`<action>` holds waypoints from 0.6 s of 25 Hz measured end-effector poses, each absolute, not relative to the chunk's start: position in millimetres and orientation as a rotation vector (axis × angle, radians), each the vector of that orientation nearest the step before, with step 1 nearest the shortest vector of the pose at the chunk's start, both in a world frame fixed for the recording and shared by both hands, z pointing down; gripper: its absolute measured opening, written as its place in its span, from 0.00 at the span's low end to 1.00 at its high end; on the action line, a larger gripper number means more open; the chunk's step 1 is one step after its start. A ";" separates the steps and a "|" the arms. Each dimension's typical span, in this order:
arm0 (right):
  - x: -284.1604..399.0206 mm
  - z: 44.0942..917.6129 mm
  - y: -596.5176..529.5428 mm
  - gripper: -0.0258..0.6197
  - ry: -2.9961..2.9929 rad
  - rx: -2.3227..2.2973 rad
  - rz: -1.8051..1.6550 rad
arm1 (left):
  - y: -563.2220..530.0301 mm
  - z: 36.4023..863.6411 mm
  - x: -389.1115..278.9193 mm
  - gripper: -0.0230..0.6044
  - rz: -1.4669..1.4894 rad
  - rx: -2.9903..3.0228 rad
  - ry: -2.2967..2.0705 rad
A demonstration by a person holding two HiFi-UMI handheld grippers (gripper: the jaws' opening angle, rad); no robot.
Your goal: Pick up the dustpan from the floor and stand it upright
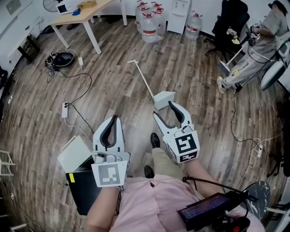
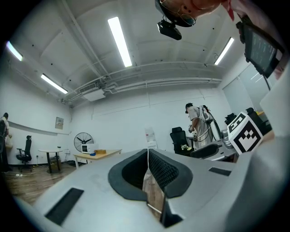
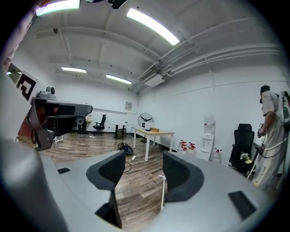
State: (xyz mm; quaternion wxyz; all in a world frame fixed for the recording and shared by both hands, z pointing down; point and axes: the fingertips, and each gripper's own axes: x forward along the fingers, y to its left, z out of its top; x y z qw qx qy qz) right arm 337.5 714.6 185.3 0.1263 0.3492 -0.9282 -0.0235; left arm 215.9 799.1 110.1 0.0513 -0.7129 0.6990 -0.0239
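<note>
Dustpan (image 1: 164, 99) lying on floor (image 1: 113, 81), just ahead of R tool (image 1: 163, 109), jaws apart; L tool (image 1: 113, 118) jaws together, empty.

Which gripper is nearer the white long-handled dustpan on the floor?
Right. The right gripper, jaws apart, hovers just short of the white long-handled dustpan; the left gripper, jaws together, sits farther back, to its left.

A light wooden table (image 1: 81, 17) is standing on the plank floor (image 1: 118, 86) at the far left. Large water jugs (image 1: 148, 26) are clustering beside a white water dispenser (image 1: 179, 13). A white power strip (image 1: 65, 110) is lying on the floor, its cable trailing toward a tangle of dark gear (image 1: 60, 59). A person in grey (image 1: 256, 52) is standing beside a black office chair (image 1: 230, 25).
</note>
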 end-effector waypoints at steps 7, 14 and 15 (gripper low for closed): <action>316.1 208.4 620.6 0.46 -2.686 1.004 -0.011 | 713.9 125.8 199.0 0.06 -0.171 -2.182 2.129; 289.0 211.1 511.8 0.46 -2.704 0.969 0.015 | 613.7 127.9 174.3 0.06 -0.235 -2.157 2.184; 284.4 209.7 498.7 0.46 -2.708 0.961 0.015 | 601.8 125.1 170.5 0.06 -0.237 -2.147 2.191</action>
